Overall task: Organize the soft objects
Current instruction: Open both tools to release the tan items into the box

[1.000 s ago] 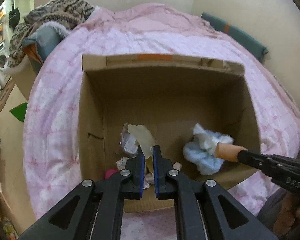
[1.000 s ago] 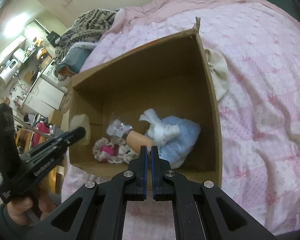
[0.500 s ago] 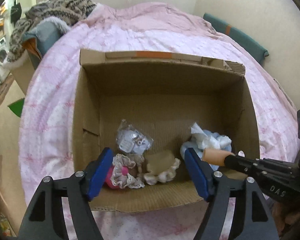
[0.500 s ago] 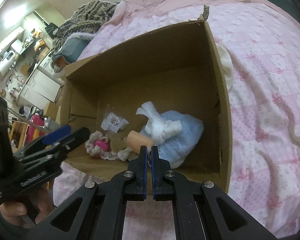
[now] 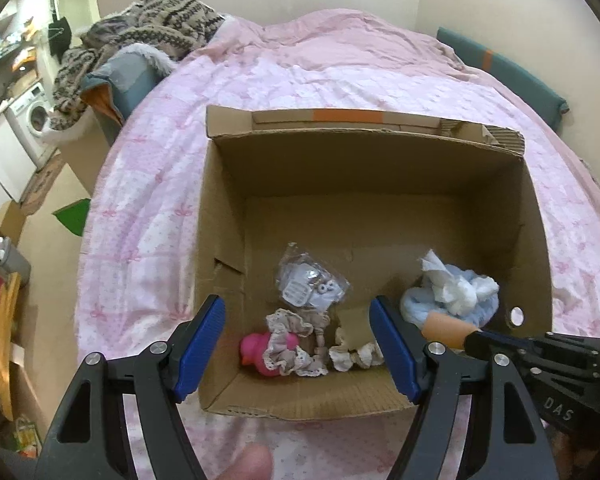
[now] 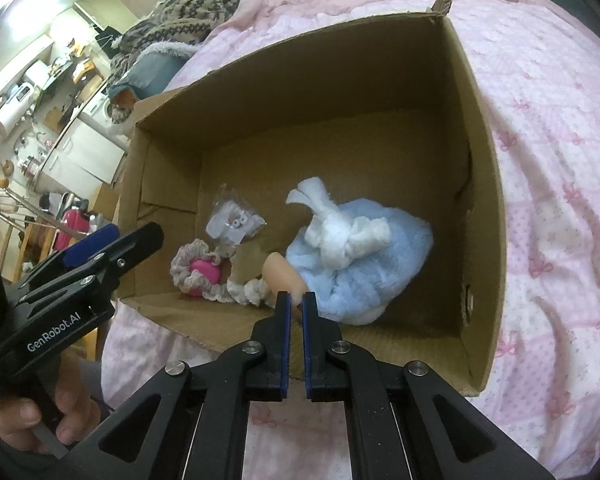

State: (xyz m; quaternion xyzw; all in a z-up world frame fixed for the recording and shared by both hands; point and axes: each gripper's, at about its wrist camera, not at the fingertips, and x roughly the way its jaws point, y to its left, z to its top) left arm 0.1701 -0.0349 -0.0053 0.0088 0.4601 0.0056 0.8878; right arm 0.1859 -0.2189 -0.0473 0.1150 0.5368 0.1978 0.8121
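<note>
Right wrist view: my right claw, shut on the peach piece, hovers over the cardboard box; I open it beside the blue plush. My left claw is open, empty.

Matt corrugated cardboard box, fluffy blue plush, crinkly plastic bag

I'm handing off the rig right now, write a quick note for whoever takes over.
Left gripper: jaws have just opened, empty, above the cardboard box on the pink bed.
Right gripper: shut on a peach sponge, over the box's near edge.
In the box: beige pad, pink toy with lace scrunchie, bagged item, blue fluffy bundle.
Done: those four items are boxed.
Left: drop the sponge in.
</note>
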